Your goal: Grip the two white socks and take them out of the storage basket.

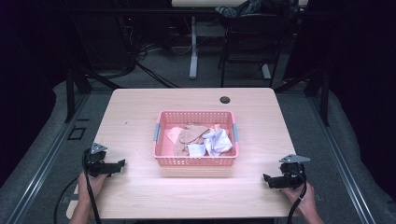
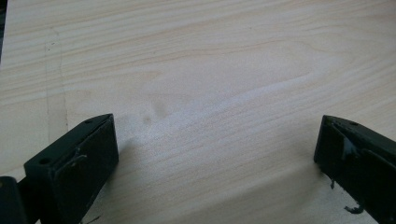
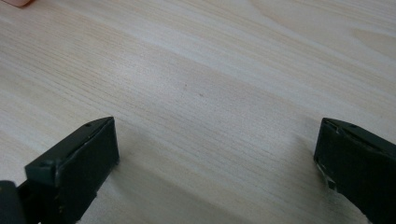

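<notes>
Left gripper [image 1: 120,164], black two-jaw tool in the person's left hand [image 1: 89,184], sits at the left edge of the pale wooden table [image 1: 140,196], jaws pointing toward the middle. In the left gripper view its jaws stand wide apart, bare wood grain between them, nothing held. To its right, between both tools and a bit further up the table: pink plastic mesh basket [image 1: 196,161] with grey-blue handles, holding crumpled cloths [image 1: 201,139], tan, pink and white. Basket near neither tool, well apart from both. Right gripper [image 1: 266,178], black, in the right hand [image 1: 299,191], near the right edge, jaws pointing at the middle; in the right gripper view jaws spread wide, only bare wood between them.
</notes>
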Demonstrator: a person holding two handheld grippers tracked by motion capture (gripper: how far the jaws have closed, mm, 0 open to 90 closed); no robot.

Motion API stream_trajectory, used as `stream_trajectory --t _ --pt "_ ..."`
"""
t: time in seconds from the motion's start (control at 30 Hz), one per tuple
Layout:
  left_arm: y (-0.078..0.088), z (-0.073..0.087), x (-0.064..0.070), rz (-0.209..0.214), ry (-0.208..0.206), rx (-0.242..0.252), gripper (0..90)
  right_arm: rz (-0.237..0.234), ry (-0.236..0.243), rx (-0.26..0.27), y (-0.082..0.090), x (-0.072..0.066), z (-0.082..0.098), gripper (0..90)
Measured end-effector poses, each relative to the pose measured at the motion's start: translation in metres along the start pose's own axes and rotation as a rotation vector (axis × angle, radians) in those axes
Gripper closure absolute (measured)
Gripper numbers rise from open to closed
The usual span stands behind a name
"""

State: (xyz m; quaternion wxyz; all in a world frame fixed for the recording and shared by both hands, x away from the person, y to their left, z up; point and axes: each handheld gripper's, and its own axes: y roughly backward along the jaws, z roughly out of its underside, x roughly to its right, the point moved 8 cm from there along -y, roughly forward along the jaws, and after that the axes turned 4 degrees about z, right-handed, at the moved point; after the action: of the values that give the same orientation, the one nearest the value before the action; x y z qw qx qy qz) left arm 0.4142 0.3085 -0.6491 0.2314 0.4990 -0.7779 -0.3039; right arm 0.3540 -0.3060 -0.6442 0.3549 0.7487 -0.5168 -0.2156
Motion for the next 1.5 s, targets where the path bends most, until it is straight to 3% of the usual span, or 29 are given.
stream_trajectory --t 0.37,0.73,1.07,1.3,1.5 --pt "-0.001 -0.001 0.0 -0.003 0.0 0.001 0.0 0.0 0.013 -0.055 0.0 -0.001 -0.003 0.8" --pt "-0.001 -0.001 0.0 -0.003 0.001 0.001 0.0 -0.005 0.031 -0.174 -0.001 -0.003 -0.007 0.0" --pt "-0.001 -0.001 0.0 -0.01 0.006 0.002 0.0 -0.064 0.02 -0.225 0.013 -0.008 -0.025 0.0" --pt "-0.001 -0.001 0.001 -0.025 0.02 0.006 0.0 -0.101 0.057 -0.242 0.023 -0.019 -0.039 0.0" --pt "-0.001 -0.001 0.001 -0.025 0.02 0.006 0.0 -0.106 0.109 -0.296 0.03 -0.026 -0.051 0.0"
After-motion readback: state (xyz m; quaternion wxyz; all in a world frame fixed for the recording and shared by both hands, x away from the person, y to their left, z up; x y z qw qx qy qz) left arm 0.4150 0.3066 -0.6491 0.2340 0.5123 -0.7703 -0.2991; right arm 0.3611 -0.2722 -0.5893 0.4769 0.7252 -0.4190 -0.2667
